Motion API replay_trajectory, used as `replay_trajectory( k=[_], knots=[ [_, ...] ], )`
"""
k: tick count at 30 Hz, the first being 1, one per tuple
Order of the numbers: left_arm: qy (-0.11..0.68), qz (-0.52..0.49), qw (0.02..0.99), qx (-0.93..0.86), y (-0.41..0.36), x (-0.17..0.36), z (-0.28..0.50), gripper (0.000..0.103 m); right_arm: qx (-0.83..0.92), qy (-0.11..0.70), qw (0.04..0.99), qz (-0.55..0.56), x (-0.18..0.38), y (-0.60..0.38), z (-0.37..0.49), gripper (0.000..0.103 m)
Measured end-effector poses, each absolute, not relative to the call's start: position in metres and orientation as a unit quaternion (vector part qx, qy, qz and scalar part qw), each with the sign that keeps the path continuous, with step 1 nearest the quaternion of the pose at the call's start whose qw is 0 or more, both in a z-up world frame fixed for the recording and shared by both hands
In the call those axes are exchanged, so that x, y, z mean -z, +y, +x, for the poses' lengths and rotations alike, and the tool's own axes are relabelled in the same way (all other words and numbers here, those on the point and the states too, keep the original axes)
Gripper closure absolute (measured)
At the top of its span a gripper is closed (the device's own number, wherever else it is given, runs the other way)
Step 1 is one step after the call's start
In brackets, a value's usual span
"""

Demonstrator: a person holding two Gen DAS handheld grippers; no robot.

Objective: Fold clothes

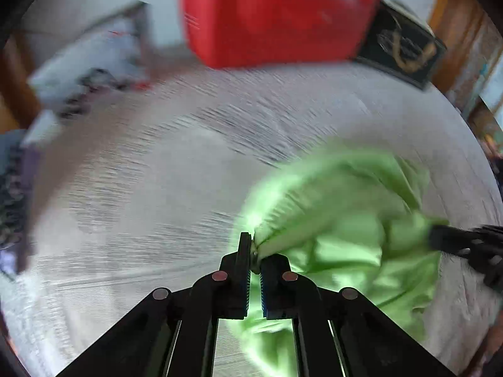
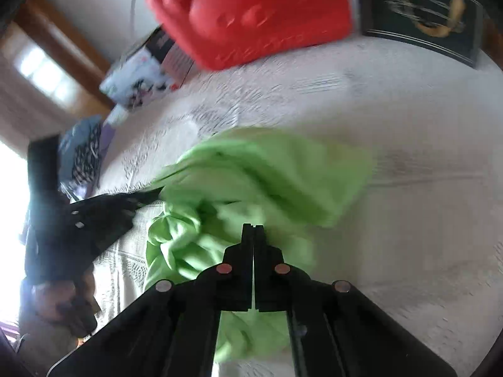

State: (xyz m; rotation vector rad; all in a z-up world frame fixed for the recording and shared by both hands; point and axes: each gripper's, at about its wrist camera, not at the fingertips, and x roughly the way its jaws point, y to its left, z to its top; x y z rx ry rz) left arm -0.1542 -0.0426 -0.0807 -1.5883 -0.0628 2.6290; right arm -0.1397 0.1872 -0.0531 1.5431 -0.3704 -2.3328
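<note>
A light green garment [image 1: 345, 213] lies bunched on a white textured bedspread [image 1: 141, 188]. In the left wrist view my left gripper [image 1: 254, 248] is shut on a gathered edge of it, and the cloth fans out to the right from the fingertips. My right gripper [image 1: 440, 232] comes in from the right edge, its tip in the cloth's far side. In the right wrist view the right gripper [image 2: 253, 227] has its fingers pressed together over the green garment [image 2: 267, 172]. The left gripper [image 2: 151, 194] pinches the cloth's left edge. Both views are blurred by motion.
A red plastic container [image 1: 276, 15] and a dark box with gold print [image 1: 405, 47] sit at the bed's far side. A white printed box [image 2: 141, 75] and a dark patterned cloth [image 2: 81, 154] lie at the left. A hand [image 2: 63, 301] holds the left gripper.
</note>
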Motion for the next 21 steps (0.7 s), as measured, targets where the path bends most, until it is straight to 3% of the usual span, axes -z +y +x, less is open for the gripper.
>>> replay_trajectory(
  k=[5, 8, 9, 10, 11, 12, 17, 18, 19, 20, 21],
  knots=[
    [-0.027, -0.5, -0.008, -0.866, -0.083, 0.058, -0.129, 0.098, 0.815, -0.16, 0.15, 0.537, 0.042, 0.222, -0.14, 0.101],
    [-0.031, -0.49, -0.033, -0.871, -0.106, 0.045, -0.114, 0.098, 0.809, -0.182, 0.131, 0.543, 0.046, 0.235, -0.145, 0.085],
    [-0.041, -0.487, -0.043, -0.871, -0.117, 0.041, -0.107, 0.098, 0.807, -0.185, 0.124, 0.547, 0.049, 0.236, -0.149, 0.061],
    [-0.047, -0.486, -0.053, -0.871, -0.126, 0.037, -0.101, 0.098, 0.805, -0.185, 0.124, 0.551, 0.054, 0.234, -0.154, 0.028],
    [-0.052, -0.484, -0.061, -0.871, -0.135, 0.033, -0.094, 0.098, 0.803, -0.184, 0.123, 0.553, 0.058, 0.231, -0.16, 0.015],
    [-0.054, -0.483, -0.068, -0.871, -0.141, 0.031, -0.09, 0.098, 0.803, -0.183, 0.122, 0.554, 0.062, 0.229, -0.166, 0.009],
    [-0.064, -0.478, -0.099, -0.87, -0.167, 0.021, -0.07, 0.098, 0.802, -0.16, 0.119, 0.563, 0.089, 0.209, -0.198, 0.01],
    [-0.069, -0.477, -0.107, -0.87, -0.173, 0.019, -0.068, 0.098, 0.799, -0.15, 0.114, 0.571, 0.094, 0.204, -0.203, 0.032],
    [-0.072, -0.474, -0.114, -0.87, -0.179, 0.017, -0.065, 0.098, 0.796, -0.14, 0.111, 0.578, 0.098, 0.199, -0.208, 0.091],
    [-0.075, -0.471, -0.12, -0.87, -0.184, 0.015, -0.062, 0.098, 0.799, -0.132, 0.112, 0.576, 0.095, 0.196, -0.209, 0.1],
    [-0.078, -0.469, -0.127, -0.871, -0.189, 0.013, -0.059, 0.098, 0.808, -0.13, 0.116, 0.563, 0.082, 0.197, -0.206, 0.1]
  ],
)
